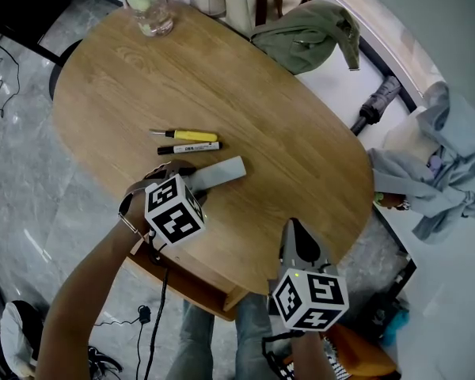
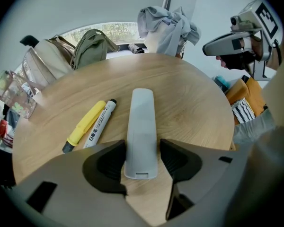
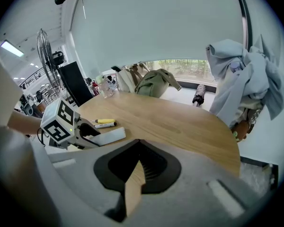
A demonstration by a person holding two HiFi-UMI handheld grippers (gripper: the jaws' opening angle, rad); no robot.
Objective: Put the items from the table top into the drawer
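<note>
Head view: left gripper (image 1: 191, 182) low at table's (image 1: 285, 133) 7 o'clock edge, remote (image 1: 222, 171) flat on the wood, jutting from it toward 2 o'clock. Marker (image 1: 188, 147) and screwdriver (image 1: 186, 135) side by side, just at 11 o'clock of remote. Right gripper (image 1: 294, 232) at the 5 o'clock edge.

Left gripper view: jaws narrow, closed on remote's near end, 1 at each long side. Marker and screwdriver at 10 o'clock.

Right gripper view: jaws together, nothing between. Remote at 9 o'clock, in left gripper.
</note>
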